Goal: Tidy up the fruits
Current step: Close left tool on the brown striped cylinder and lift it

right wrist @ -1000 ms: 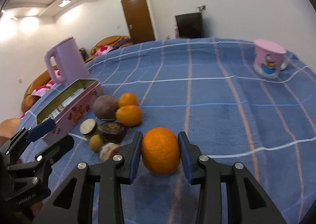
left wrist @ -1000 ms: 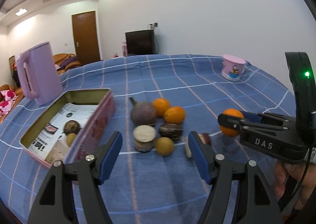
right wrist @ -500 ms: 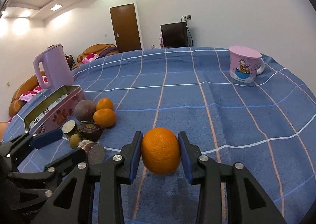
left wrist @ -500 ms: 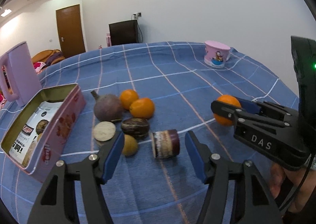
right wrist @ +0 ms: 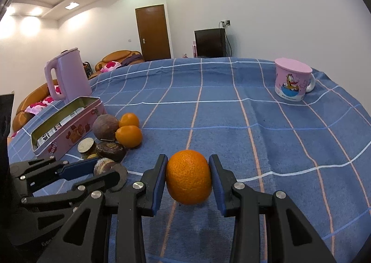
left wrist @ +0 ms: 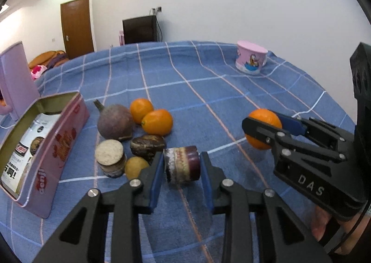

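Note:
My left gripper (left wrist: 182,158) is shut on a short purple cut piece with a pale striped end (left wrist: 183,166), which lies on its side on the blue checked cloth. My right gripper (right wrist: 188,163) is shut on an orange (right wrist: 188,177) just above the cloth, to the right of the left one. Left of the purple piece is a cluster: a dark beet (left wrist: 114,121), two oranges (left wrist: 141,110) (left wrist: 157,122), a dark brown fruit (left wrist: 147,144), a pale-topped cut round (left wrist: 109,158) and a small yellow fruit (left wrist: 135,166). The right wrist view shows the left gripper (right wrist: 97,170) at lower left.
An open pink tin (left wrist: 58,147) lined with printed paper, with small fruits inside, stands left of the cluster. A lilac kettle (right wrist: 67,77) is behind the tin. A pink cartoon mug (right wrist: 292,82) stands at the far right of the cloth (right wrist: 231,112).
My left gripper came forward around the purple cut piece and its jaws closed on it. The right gripper kept its hold on the orange and hardly moved.

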The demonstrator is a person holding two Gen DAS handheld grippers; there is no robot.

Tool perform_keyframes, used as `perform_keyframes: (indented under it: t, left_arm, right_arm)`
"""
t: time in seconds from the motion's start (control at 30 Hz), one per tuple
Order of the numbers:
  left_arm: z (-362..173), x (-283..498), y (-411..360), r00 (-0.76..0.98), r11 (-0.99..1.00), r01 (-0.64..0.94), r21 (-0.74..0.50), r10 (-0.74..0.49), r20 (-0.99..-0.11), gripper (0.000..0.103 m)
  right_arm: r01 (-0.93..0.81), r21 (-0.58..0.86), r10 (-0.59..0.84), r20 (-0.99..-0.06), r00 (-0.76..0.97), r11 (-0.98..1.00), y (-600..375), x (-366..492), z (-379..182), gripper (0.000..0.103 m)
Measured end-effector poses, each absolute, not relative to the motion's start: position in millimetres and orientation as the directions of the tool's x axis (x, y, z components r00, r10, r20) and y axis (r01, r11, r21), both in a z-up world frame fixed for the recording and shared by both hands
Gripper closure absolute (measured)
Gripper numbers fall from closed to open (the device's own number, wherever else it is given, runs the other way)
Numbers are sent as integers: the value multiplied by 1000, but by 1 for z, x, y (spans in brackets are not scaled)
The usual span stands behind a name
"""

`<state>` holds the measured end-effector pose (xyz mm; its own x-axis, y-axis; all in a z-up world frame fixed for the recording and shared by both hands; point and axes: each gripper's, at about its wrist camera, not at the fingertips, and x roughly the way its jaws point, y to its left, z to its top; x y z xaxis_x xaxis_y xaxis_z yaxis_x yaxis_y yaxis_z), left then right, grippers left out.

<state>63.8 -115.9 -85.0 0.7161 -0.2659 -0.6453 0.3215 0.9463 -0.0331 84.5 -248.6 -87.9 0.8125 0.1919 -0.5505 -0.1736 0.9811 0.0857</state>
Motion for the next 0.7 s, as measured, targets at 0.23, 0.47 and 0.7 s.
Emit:
perform_keyframes:
  t: [0.23, 0.47, 0.7]
  left_arm:
    - [-80, 59, -111, 749, 953, 302, -32, -258, -610, 70]
    - [-78, 54, -109, 776, 955, 295, -24, -254, -578, 70]
    - [-76, 49, -107, 795, 957, 290, -21, -253, -551, 70]
  right_arm:
    - [-201, 60, 203, -506, 838, 978, -245, 76, -84, 65]
    - [-216, 52, 214, -479, 851, 975, -243, 71, -81, 65]
    - [-226, 47, 222, -459, 860, 973, -242, 67, -80, 65]
